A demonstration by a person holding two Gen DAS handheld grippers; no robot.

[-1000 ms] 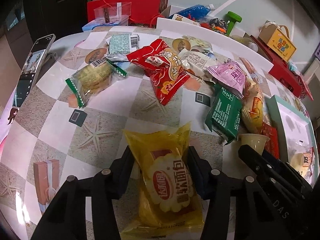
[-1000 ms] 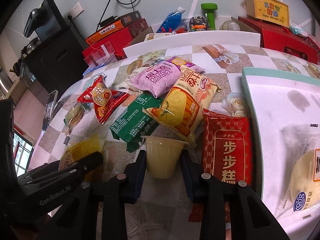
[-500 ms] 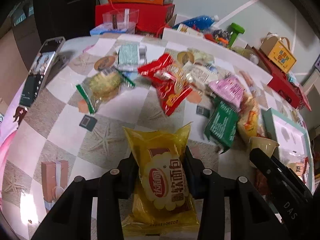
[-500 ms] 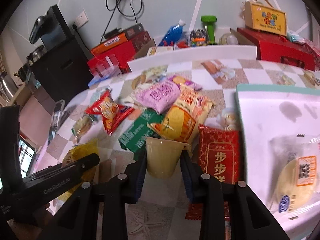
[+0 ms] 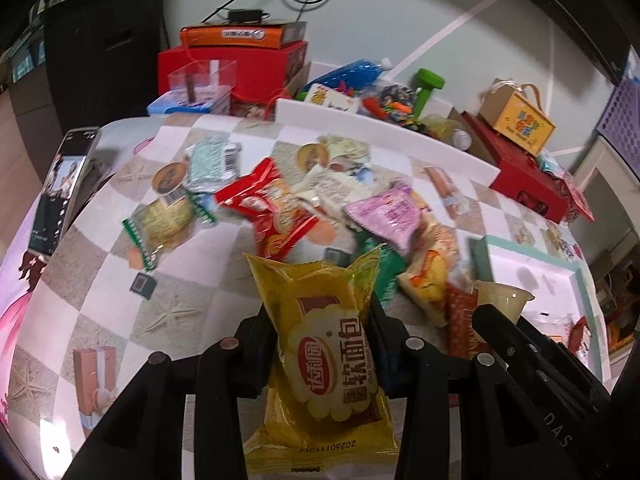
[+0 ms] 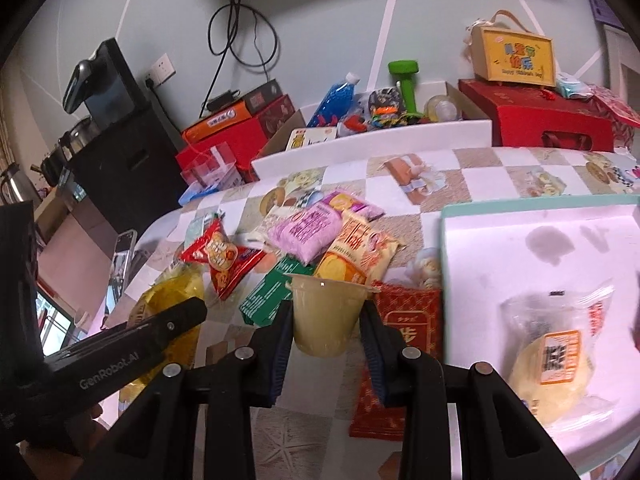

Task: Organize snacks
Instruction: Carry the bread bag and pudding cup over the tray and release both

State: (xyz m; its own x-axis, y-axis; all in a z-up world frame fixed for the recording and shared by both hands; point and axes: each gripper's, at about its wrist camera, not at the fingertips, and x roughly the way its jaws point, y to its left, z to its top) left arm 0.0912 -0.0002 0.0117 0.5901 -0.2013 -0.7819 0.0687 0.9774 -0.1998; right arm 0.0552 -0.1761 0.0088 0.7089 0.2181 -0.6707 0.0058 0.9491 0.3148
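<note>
Both held snacks have been raised off the bench (image 5: 192, 292) since the earlier frames: the yellow bread packet (image 5: 326, 344) was lying flat with open jaws on either side of it, and the jaws have just been closed onto it and the packet lifted, while the beige pudding cup (image 6: 326, 318), already clamped then, has been carried upward as well. From this it is judged that two pickups are complete and that the carry toward the mint-rimmed tray (image 6: 442, 248) is the step now in hand. The left hand-held gripper (image 5: 322, 354) is seen closed on the packet, whose waist is pinched between the pads and whose crimped top stands up ahead of the fingertips. The right hand-held gripper (image 6: 326, 334) is closed on the cup, which is held upright by its sides, rim ahead of the fingertips. Beyond the right fingertips the remaining pile is left on the bench, among it a pink packet (image 6: 306, 232) and a red packet (image 6: 222, 258). To the right of that gripper the tray is seen, with one clear-wrapped pastry (image 6: 554, 354) already lying in it.
</note>
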